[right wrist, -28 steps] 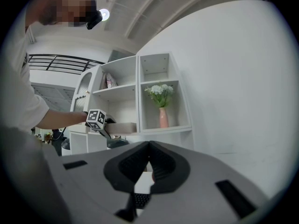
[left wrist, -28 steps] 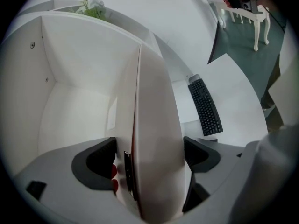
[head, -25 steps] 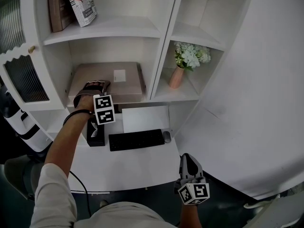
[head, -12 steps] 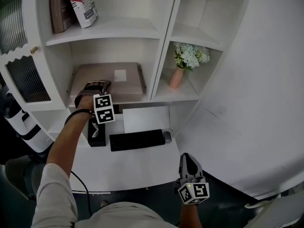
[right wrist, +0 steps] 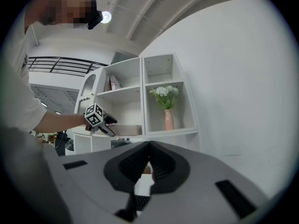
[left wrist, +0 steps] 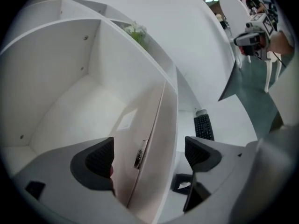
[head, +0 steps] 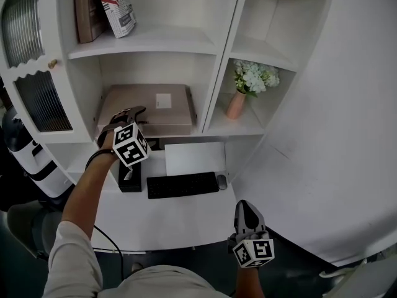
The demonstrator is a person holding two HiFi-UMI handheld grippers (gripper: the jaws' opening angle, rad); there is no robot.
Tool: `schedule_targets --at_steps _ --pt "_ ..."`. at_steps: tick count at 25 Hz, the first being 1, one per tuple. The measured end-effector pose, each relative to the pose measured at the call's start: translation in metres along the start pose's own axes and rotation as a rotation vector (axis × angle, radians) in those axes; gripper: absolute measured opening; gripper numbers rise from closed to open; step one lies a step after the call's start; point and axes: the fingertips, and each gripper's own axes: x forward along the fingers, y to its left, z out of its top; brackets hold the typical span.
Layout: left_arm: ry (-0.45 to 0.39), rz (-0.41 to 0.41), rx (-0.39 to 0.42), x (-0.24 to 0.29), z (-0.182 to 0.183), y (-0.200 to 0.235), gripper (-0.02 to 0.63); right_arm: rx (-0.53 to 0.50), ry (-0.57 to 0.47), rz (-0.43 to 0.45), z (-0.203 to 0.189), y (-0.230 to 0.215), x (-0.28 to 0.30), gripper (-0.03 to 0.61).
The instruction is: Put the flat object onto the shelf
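Note:
The flat object point(head: 149, 101) is a tan, thin box with a white label. It lies flat on the middle shelf point(head: 214, 129) of the white unit, in the left bay. My left gripper point(head: 126, 113) is at its front left edge, open. In the left gripper view the flat object point(left wrist: 154, 139) runs between the two wide-apart jaws of the left gripper point(left wrist: 149, 153), whose pads do not press it. My right gripper point(head: 246, 208) hangs low by the desk's front edge, shut and empty. From the right gripper point(right wrist: 149, 164) the flat object point(right wrist: 126, 130) shows far off on the shelf.
A black keyboard point(head: 180, 184), a mouse point(head: 221, 181), a white sheet point(head: 194, 157) and a small black box point(head: 129, 177) lie on the desk below. A pink vase of flowers point(head: 239, 98) fills the right bay. Books point(head: 105, 8) stand on the upper shelf.
My left gripper has drawn back a little to the left and turned its marker cube. The flat object stays on the shelf. The right gripper has not moved.

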Motion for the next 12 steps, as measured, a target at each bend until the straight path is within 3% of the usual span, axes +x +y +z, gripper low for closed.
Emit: schedule_targets --at_steps 4,12 --pt "-0.105 0.023 -0.158 -0.022 0.007 0.009 0.457 -0.004 -0.014 0.026 0.005 0.008 0.006 0.003" --pt "-0.267 0.125 -0.397 -0.070 0.017 0.028 0.456 -0.009 -0.027 0.066 0.011 0.023 0.011 0.003"
